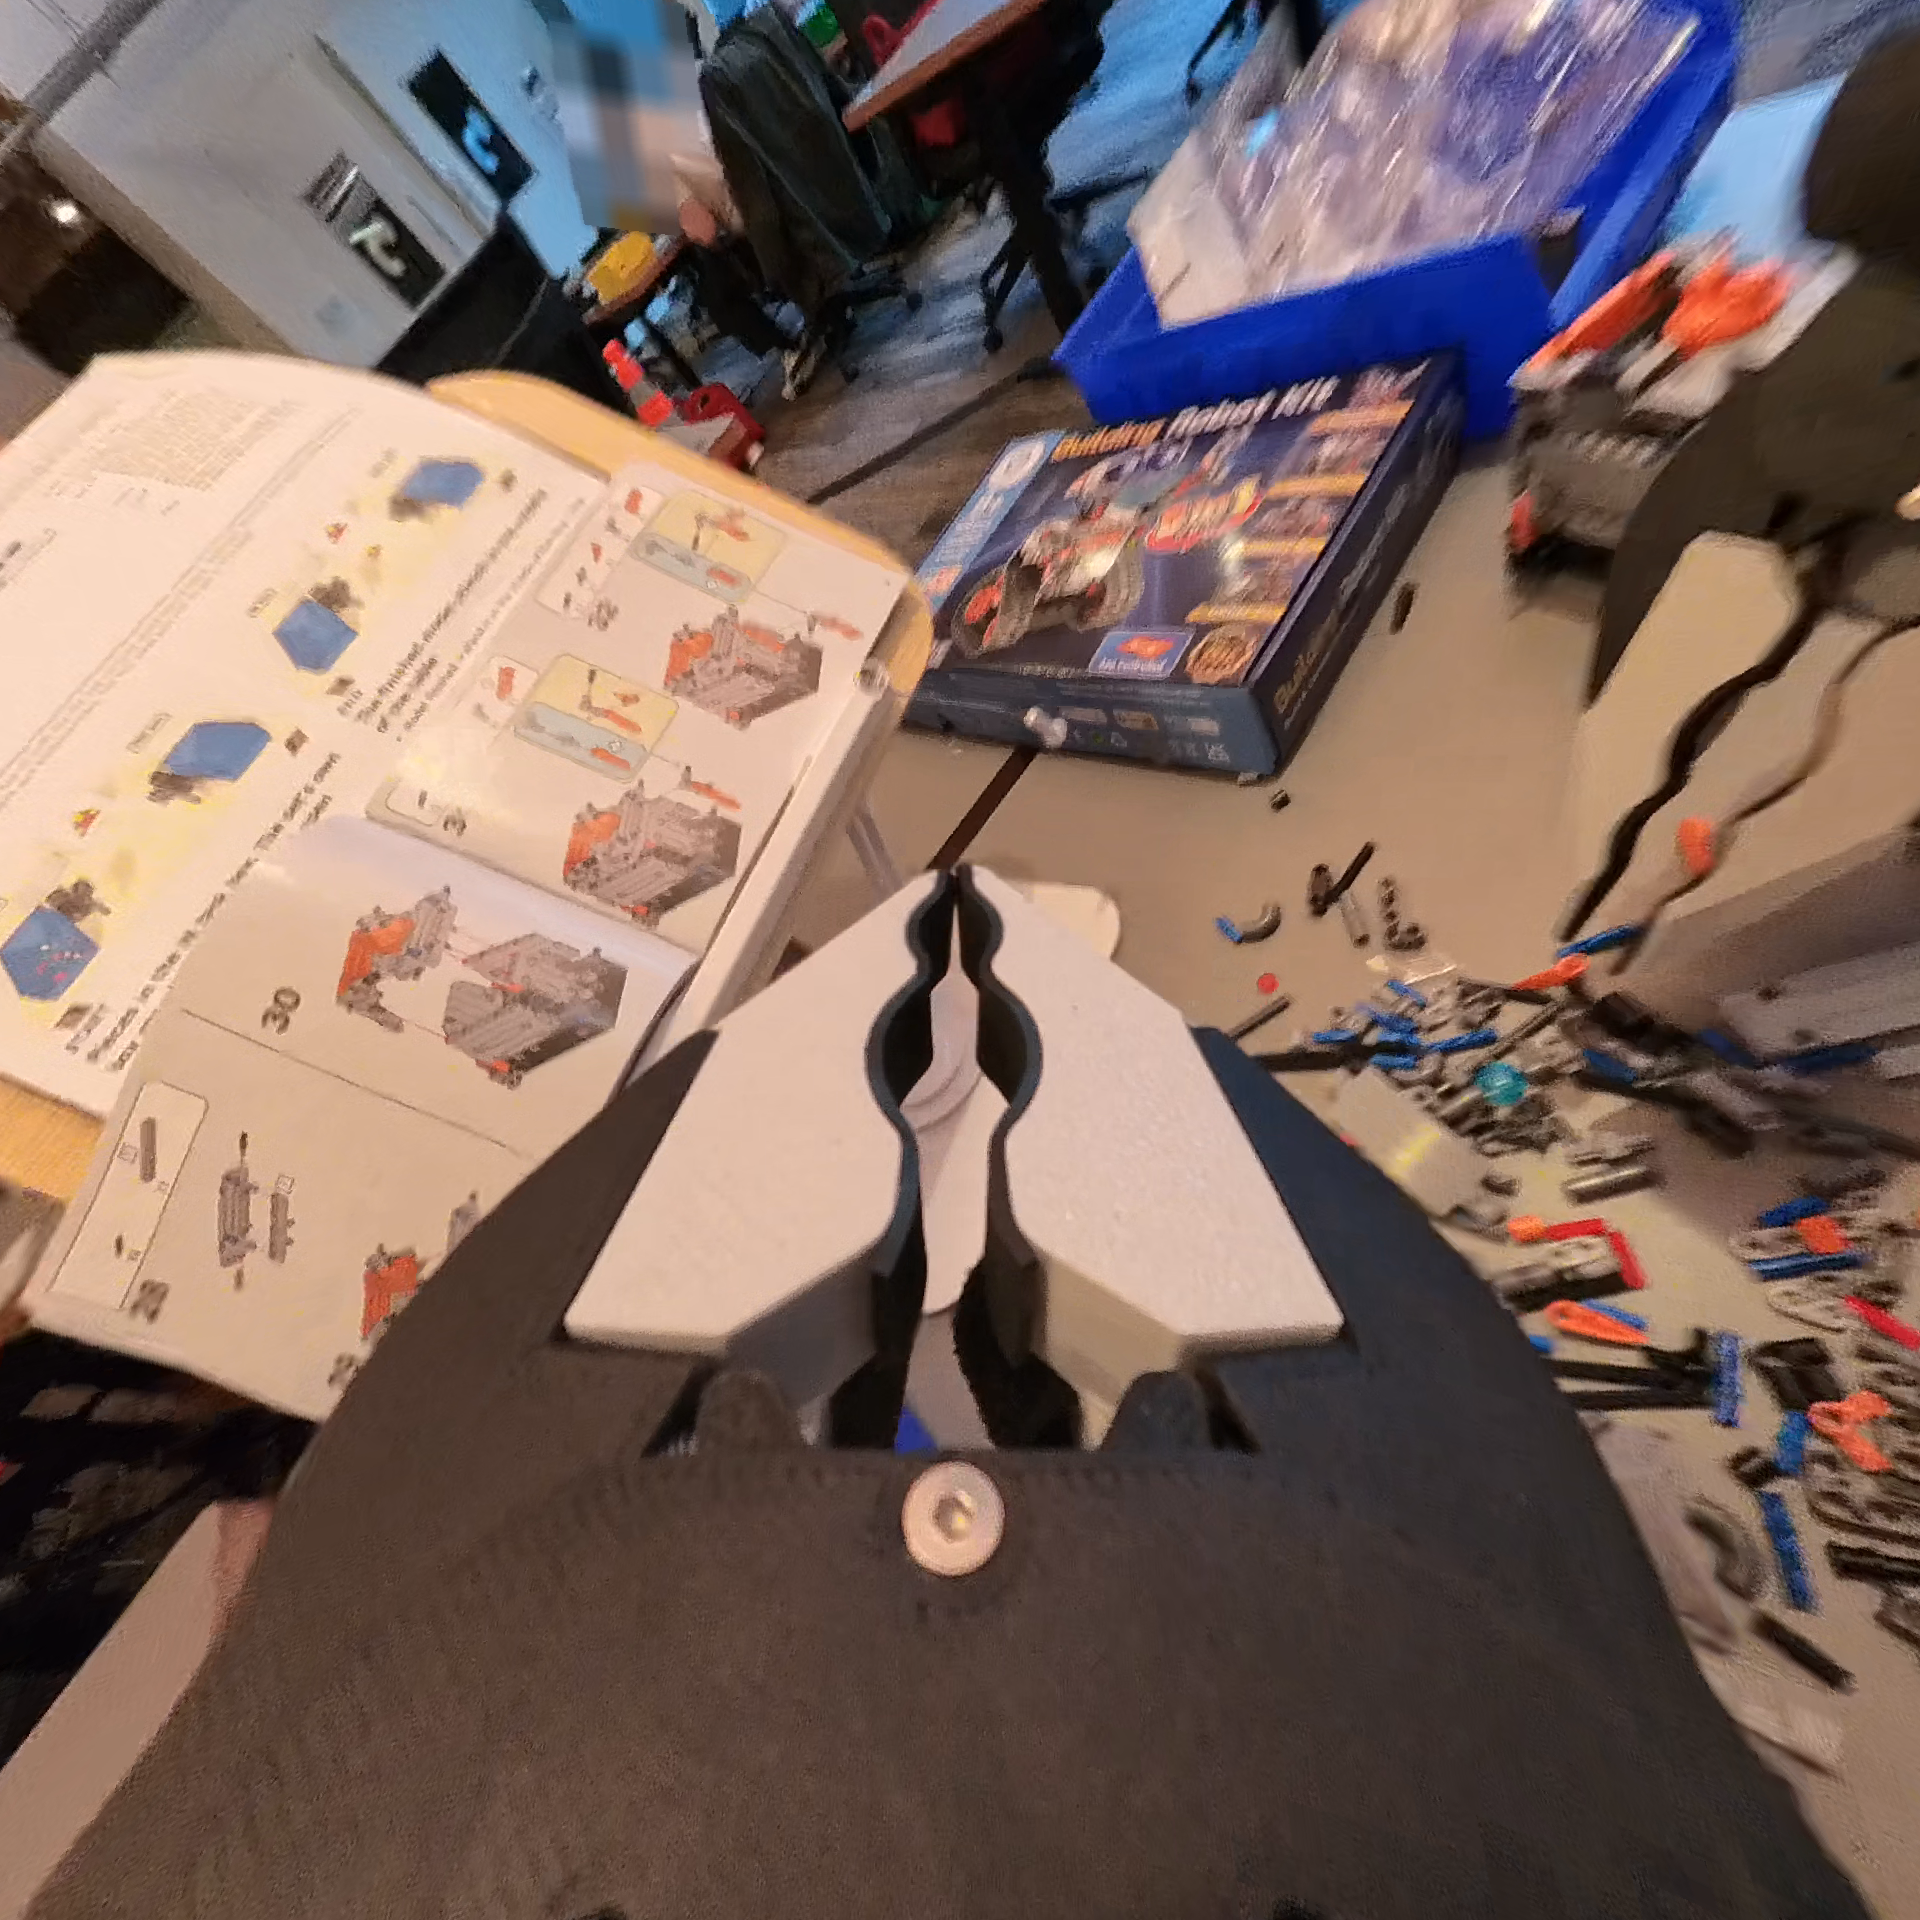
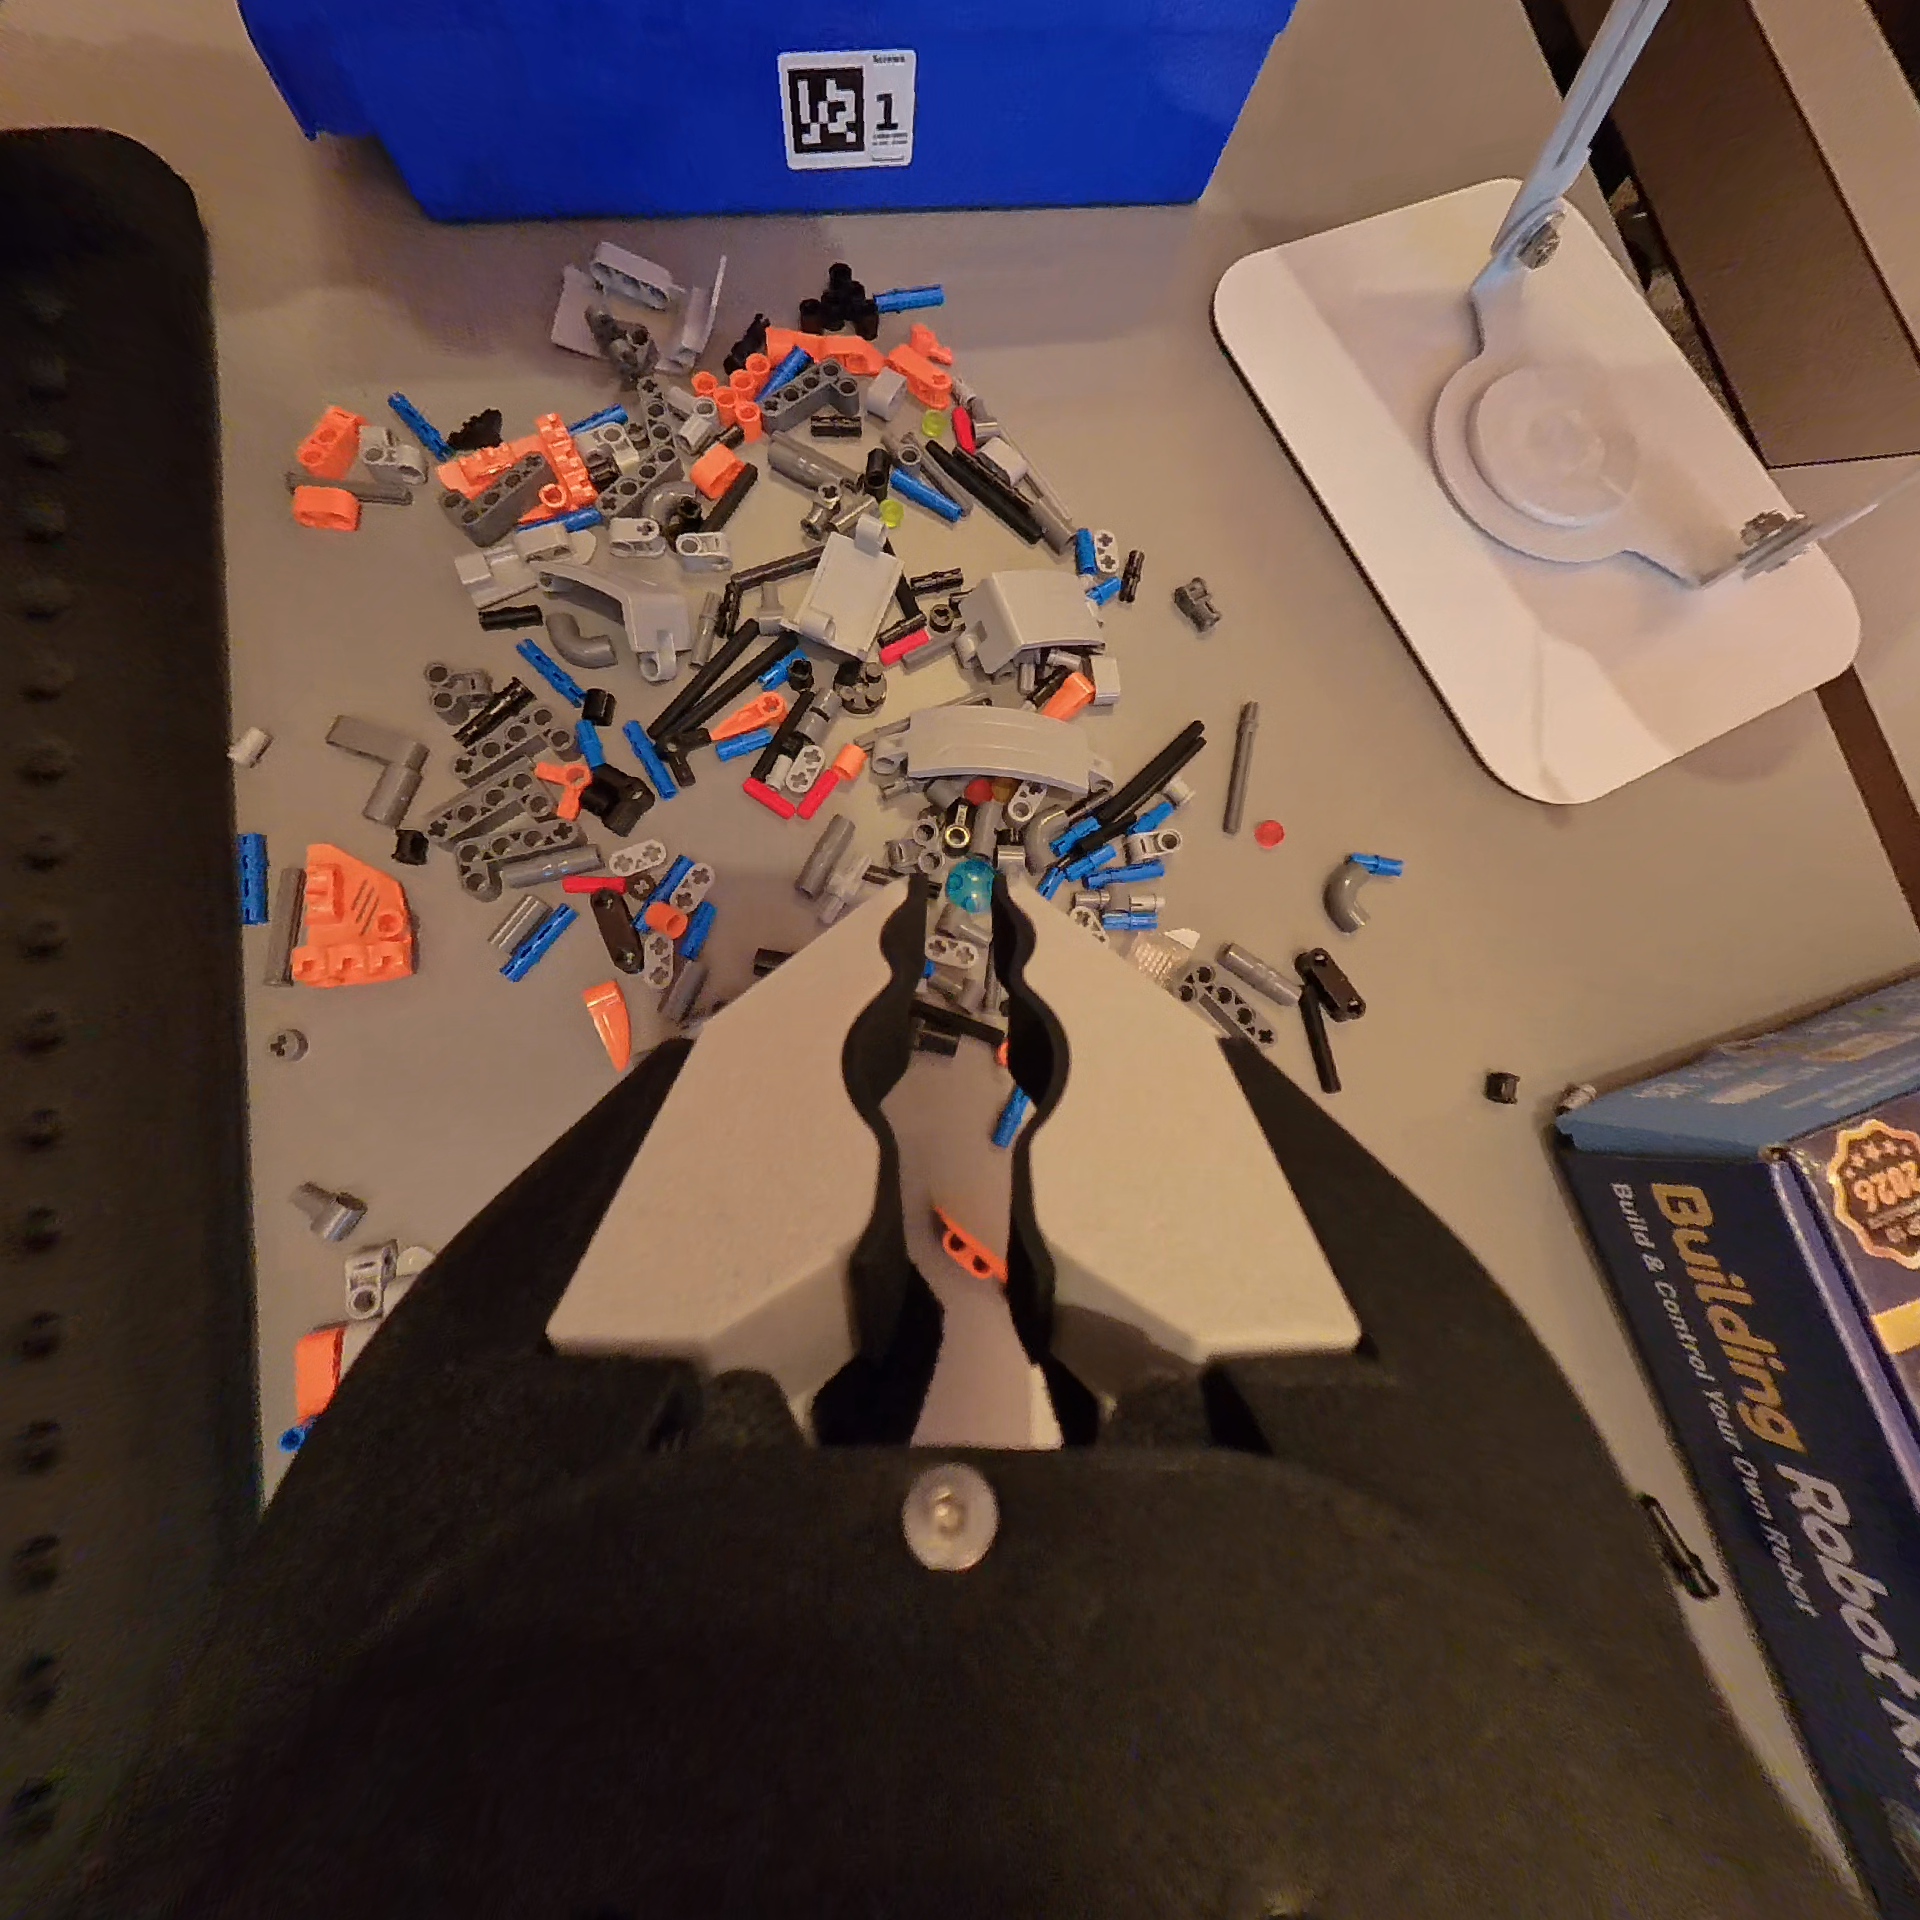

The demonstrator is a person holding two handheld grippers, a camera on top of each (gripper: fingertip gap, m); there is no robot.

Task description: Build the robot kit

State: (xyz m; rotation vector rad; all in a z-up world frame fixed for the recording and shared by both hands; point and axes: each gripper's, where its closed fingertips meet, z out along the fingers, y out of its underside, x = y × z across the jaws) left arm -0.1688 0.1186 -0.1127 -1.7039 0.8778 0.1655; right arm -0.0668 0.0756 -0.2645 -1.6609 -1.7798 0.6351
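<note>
The left gripper (image 1: 954,883), black-bodied with grey finger blocks, has its jaws closed tip to tip with nothing visible between them. It is held above the beige tabletop (image 1: 1143,831), beside an open white instruction booklet (image 1: 416,779) propped on a stand to its left. Beyond its tips lies a dark blue cardboard kit box (image 1: 1195,582).

The right gripper (image 2: 951,883), of the same build, has its jaws slightly parted at the tips, holding nothing. Its tips sit at the near edge of a scattered pile of small plastic building parts (image 2: 727,623) in grey, black, blue and orange. A small translucent teal round piece (image 2: 969,886) lies just at the tips; contact cannot be confirmed.

Beyond the pile stands a blue plastic bin (image 2: 623,125) bearing a white square-code label (image 2: 847,107). A white flat stand base (image 2: 1351,468) with a metal arm lies to the right.
</note>
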